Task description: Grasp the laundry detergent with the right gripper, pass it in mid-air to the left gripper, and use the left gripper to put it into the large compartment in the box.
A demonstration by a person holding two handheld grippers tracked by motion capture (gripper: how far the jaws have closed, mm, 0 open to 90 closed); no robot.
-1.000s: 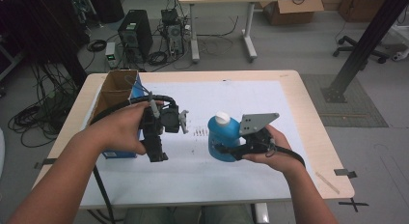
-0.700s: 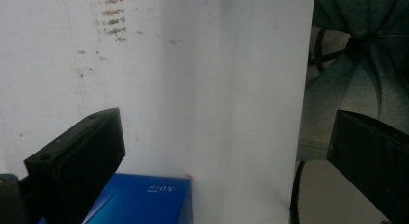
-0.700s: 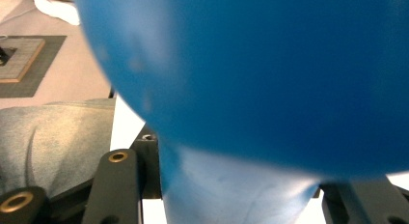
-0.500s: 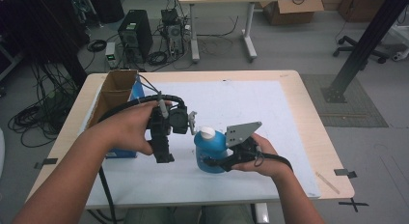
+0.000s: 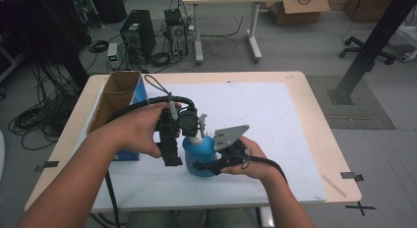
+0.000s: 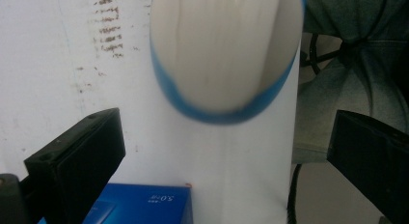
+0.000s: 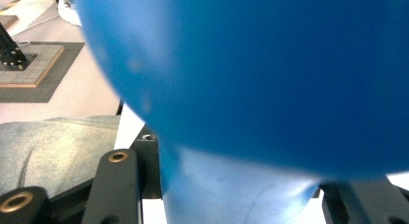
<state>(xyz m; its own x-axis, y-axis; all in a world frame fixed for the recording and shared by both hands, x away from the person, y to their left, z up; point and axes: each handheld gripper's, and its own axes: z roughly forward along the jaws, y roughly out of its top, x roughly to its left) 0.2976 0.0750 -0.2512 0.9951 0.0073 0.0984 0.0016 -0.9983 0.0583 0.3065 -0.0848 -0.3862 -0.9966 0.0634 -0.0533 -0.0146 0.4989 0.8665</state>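
High view | blue bottle (image 5: 200, 156), rounded body, white cap, near tabletop (image 5: 275, 120) front edge | right hand-held gripper (image 5: 209, 165) clamped on it | left hand-held gripper (image 6: 226, 151) jaws apart at cap.

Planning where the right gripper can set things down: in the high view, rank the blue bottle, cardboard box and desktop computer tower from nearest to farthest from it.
1. blue bottle, in the right gripper
2. cardboard box, table's left edge
3. desktop computer tower, floor beyond table
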